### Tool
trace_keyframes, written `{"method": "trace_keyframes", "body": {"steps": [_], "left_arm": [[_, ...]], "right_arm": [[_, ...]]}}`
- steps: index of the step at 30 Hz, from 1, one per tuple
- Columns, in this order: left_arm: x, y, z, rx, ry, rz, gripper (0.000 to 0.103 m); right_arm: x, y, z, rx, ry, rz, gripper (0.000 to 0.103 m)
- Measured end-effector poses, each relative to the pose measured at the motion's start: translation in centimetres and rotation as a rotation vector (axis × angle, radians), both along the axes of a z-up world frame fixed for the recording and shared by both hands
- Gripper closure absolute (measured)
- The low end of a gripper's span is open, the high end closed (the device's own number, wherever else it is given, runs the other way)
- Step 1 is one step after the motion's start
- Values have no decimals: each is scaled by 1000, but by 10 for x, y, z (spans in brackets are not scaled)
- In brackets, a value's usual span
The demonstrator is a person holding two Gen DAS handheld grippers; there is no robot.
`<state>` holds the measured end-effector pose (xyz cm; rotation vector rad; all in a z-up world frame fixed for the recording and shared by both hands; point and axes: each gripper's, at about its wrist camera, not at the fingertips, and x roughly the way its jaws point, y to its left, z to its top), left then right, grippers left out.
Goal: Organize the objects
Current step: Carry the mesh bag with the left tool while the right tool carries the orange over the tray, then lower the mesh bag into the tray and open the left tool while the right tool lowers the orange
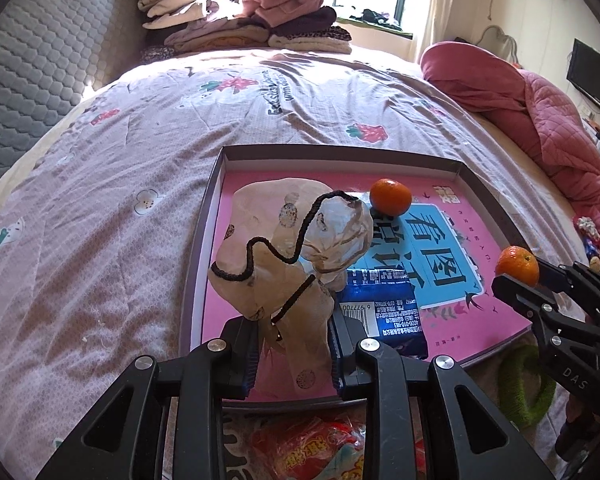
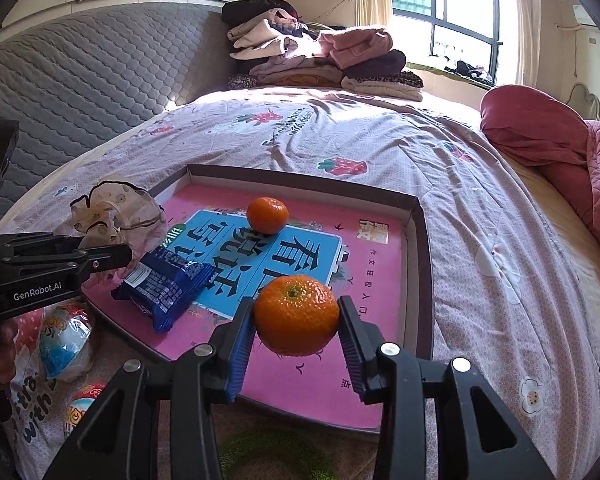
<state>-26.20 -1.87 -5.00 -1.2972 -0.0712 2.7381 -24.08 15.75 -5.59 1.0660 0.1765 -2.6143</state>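
While the left gripper (image 1: 294, 354) pinches a crumpled beige bag with a black cord (image 1: 288, 248) and holds it above the near left corner of the shallow pink-lined box (image 2: 422, 248), the right gripper (image 2: 296, 340) clamps a tangerine (image 2: 296, 320) between its blue-padded fingers over the box's near edge. A second tangerine (image 2: 267, 215) sits on the blue printed panel toward the far side, and a blue snack packet (image 2: 168, 286) lies inside at the near left. The box rests on a strawberry-print bedspread (image 2: 380, 148).
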Motion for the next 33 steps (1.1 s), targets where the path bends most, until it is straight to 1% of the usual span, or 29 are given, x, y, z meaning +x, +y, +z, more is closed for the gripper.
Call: {"method": "trace_keyframes", "body": {"steps": [15, 22, 28, 31, 33], "left_arm": [[-2, -4, -7, -7, -30, 11, 73], [-1, -6, -12, -14, -45, 18, 72], [-2, -8, -11, 0, -50, 24, 70], [-2, -10, -11, 5, -51, 31, 67], [-2, -11, -10, 12, -52, 35, 61]], "right_arm": [[-4, -2, -15, 28, -58, -16, 62], [-5, -1, -16, 22, -66, -19, 62], [-7, 1, -17, 9, -80, -30, 62], [-7, 2, -17, 13, -81, -37, 61], [-7, 1, -17, 18, -82, -38, 61]]}}
